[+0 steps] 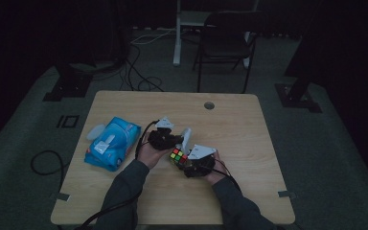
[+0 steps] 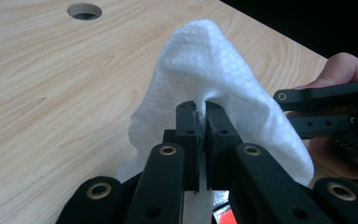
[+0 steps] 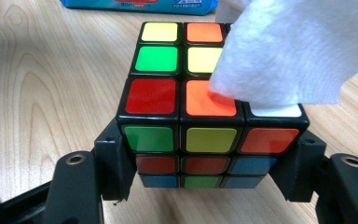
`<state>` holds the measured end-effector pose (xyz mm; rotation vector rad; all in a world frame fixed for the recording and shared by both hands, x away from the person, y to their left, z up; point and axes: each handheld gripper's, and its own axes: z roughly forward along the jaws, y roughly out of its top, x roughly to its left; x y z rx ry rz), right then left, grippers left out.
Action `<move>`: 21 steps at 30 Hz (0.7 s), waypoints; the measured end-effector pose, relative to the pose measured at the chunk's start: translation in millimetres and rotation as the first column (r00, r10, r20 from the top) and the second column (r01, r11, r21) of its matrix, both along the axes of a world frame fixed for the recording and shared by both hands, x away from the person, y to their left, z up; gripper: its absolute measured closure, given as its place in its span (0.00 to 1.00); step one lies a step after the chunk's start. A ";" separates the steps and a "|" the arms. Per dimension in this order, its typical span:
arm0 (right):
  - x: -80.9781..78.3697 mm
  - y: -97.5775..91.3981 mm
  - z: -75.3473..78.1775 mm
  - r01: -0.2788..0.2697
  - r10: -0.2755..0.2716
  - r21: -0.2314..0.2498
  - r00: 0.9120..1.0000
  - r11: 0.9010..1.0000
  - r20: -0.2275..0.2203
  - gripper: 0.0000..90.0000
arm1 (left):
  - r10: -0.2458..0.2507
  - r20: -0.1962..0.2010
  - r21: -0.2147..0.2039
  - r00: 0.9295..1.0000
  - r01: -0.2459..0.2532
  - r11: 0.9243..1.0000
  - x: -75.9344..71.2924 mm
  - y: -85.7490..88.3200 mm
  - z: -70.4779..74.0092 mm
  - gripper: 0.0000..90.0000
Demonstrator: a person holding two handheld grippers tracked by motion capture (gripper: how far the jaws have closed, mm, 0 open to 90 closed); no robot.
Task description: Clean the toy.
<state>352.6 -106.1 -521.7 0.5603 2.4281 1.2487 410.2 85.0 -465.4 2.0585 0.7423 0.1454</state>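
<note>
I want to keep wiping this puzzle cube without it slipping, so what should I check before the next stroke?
1. Right tongs clamp the cube on both sides: ok.
2. Left tongs pinch the white wipe: ok.
3. Wipe touches the cube's top face: ok.
4. Cube's underside rests on the table: cannot tell.
5. Wipe pack lies apart from the cube: ok.

Light wooden table (image 1: pixel 249 143) with a round cable hole (image 1: pixel 209 105) near its far edge. Blue wet-wipe pack (image 1: pixel 111 143) lying left of the hole. Black chair (image 1: pixel 227 43) beyond the table.
</note>
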 end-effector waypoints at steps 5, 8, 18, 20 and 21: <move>1.1 -0.9 -1.0 0.005 -0.005 0.003 1.000 1.000 -0.005 0.38 | -0.014 -0.011 -0.016 1.000 0.014 1.000 -0.7 -5.0 1.2 0.97; 1.4 -1.5 -0.8 0.007 -0.007 0.010 1.000 1.000 -0.008 0.38 | -0.025 -0.017 -0.024 1.000 0.024 0.999 -0.7 -8.5 1.2 0.97; -1.3 2.3 -2.2 -0.007 0.007 0.009 1.000 1.000 -0.009 0.38 | -0.056 -0.034 -0.061 0.998 0.053 0.997 0.9 -19.5 3.6 0.97; -1.3 2.3 -2.1 -0.008 0.008 0.005 1.000 1.000 -0.008 0.38 | -0.059 -0.037 -0.056 0.998 0.057 0.997 1.3 -20.1 3.4 0.96; -1.3 2.0 -1.9 -0.006 0.006 0.007 1.000 1.000 -0.008 0.38 | -0.059 -0.038 -0.051 0.998 0.057 0.997 1.7 -19.9 2.9 0.96</move>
